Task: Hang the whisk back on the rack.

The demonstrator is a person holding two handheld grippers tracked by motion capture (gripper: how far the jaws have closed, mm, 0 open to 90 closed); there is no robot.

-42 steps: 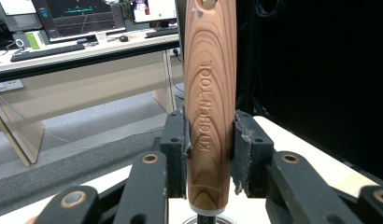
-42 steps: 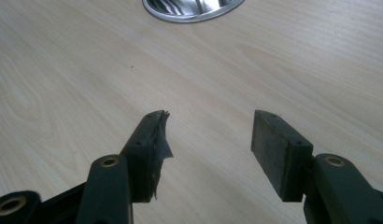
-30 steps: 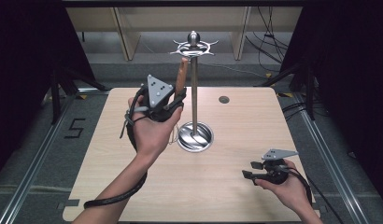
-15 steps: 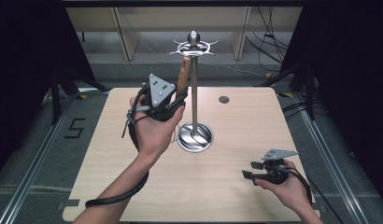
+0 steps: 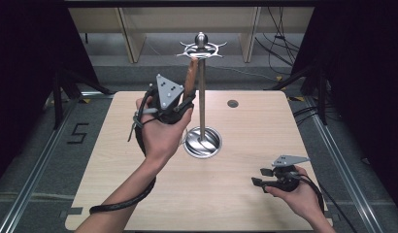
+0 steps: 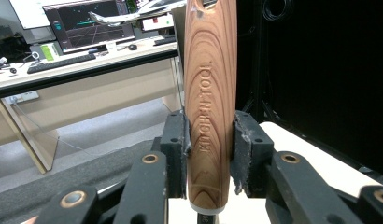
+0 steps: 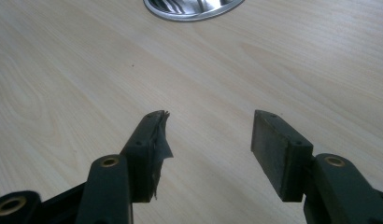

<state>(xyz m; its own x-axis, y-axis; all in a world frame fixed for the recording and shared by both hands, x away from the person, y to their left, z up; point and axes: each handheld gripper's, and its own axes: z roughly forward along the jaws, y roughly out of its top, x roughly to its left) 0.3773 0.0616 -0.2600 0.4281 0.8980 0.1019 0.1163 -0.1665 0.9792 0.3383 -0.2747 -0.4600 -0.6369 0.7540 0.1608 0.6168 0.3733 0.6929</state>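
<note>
Near the centre of the high view, the left gripper [image 5: 186,99] is raised in the person's left hand [image 5: 160,133] above the light wooden desk [image 5: 139,194], its fingers closed on a brown wooden utensil handle [image 5: 190,75] that stands upright just left of the pole of a tall silver metal hanging stand [image 5: 202,97]. The handle's top reaches up close beneath the stand's ring of hooks [image 5: 201,48] at the upper middle of the frame; whether it touches a hook cannot be told. In the left gripper view the handle [image 6: 210,102] fills the middle, clamped on both sides by the black pads [image 6: 175,149], with the words KITCHEN TOOL engraved along its grain and a pale band at its lower end. The stand's round shiny base [image 5: 202,142] sits on the desk at the centre, and a small dark round spot [image 5: 232,103] lies on the desk to the upper right of it

At the lower right of the high view, the right gripper [image 5: 260,177] is held low over the desk in the right hand [image 5: 299,196]. In the right gripper view its fingers [image 7: 147,144] stand apart with nothing between them, bare desk beneath, and the stand's base [image 7: 194,7] shows at the top edge
</note>
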